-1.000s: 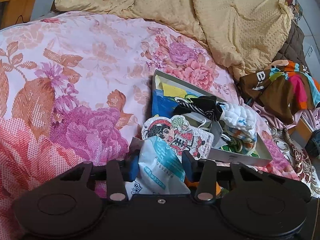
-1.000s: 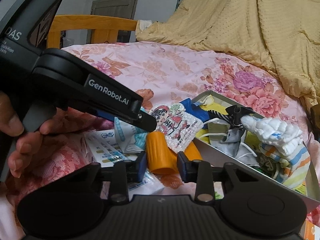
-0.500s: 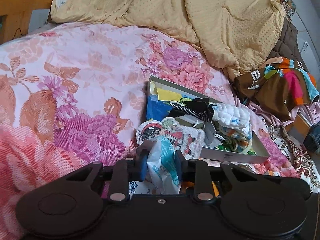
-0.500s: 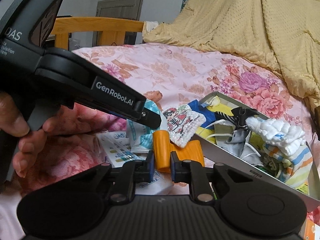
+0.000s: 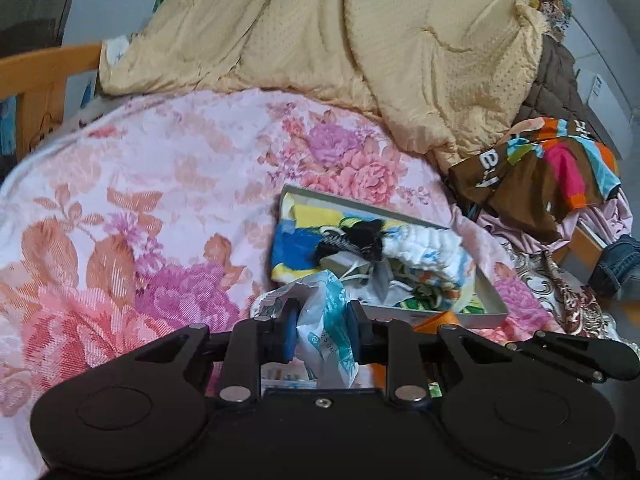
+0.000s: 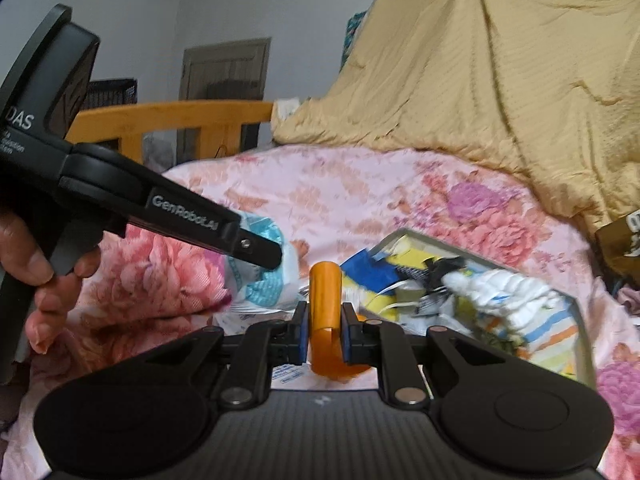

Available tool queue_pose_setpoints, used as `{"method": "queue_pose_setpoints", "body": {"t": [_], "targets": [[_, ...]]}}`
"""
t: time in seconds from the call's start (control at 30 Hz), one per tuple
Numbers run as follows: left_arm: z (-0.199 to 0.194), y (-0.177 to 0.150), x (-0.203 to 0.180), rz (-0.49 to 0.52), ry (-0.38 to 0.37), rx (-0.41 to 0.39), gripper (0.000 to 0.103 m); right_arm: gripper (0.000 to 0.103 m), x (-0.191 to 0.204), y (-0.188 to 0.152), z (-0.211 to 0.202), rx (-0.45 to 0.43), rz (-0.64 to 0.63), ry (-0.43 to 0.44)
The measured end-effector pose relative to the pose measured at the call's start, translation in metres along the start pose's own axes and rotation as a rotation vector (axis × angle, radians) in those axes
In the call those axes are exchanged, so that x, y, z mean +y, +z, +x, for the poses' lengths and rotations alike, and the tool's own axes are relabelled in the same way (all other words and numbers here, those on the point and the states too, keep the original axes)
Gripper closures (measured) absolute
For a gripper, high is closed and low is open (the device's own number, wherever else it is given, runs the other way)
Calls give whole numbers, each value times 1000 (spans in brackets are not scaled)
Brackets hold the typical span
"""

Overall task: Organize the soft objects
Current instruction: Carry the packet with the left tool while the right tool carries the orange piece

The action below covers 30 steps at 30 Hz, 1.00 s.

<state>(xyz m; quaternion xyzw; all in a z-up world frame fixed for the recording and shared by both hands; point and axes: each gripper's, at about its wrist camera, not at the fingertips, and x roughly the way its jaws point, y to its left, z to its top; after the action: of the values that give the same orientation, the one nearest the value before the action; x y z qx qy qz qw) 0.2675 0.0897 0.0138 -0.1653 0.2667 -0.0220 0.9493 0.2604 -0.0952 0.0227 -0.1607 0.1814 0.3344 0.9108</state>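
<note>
Left tool (image 5: pixel 322 326) is pinching a crinkly white-and-teal plastic packet (image 5: pixel 326 320), right tool (image 6: pixel 324 330) squeezing an orange soft strip (image 6: pixel 325 300), both hanging near the tray (image 5: pixel 486 280) edge on the bed (image 5: pixel 160 200). Slippery plastic's probably sliding out before reaching it.

This is a bedroom in a home. A bed takes most of both views, covered by a pink floral bedsheet (image 5: pixel 168 208), with a crumpled yellow quilt (image 5: pixel 360 40) heaped at 12 o'clock. A wooden bed frame (image 6: pixel 176 120) stands at 10 o'clock in the right wrist view, with a closed door (image 6: pixel 224 70) and plain grey walls behind it. Colourful clothes (image 5: pixel 552 168) lie in a heap at 2 o'clock.
</note>
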Motion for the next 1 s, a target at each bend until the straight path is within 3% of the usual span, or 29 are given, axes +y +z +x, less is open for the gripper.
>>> {"method": "queue_pose_setpoints", "body": {"t": [0.23,0.43,0.77,1.0], "targets": [[-21,11,-41,52,-20,-31,76,86,-31,9,-40,-93,68,-63],[-15,19,-78,79,-63,-60,76,86,-73,10,-54,-145,153,-125],[54,29,-130,51,-119,-76,76,86,-154,-13,-41,-146,344,-193],[112,33,-147,34,-142,-76,76,86,-195,-19,-24,-211,422,-227]]}}
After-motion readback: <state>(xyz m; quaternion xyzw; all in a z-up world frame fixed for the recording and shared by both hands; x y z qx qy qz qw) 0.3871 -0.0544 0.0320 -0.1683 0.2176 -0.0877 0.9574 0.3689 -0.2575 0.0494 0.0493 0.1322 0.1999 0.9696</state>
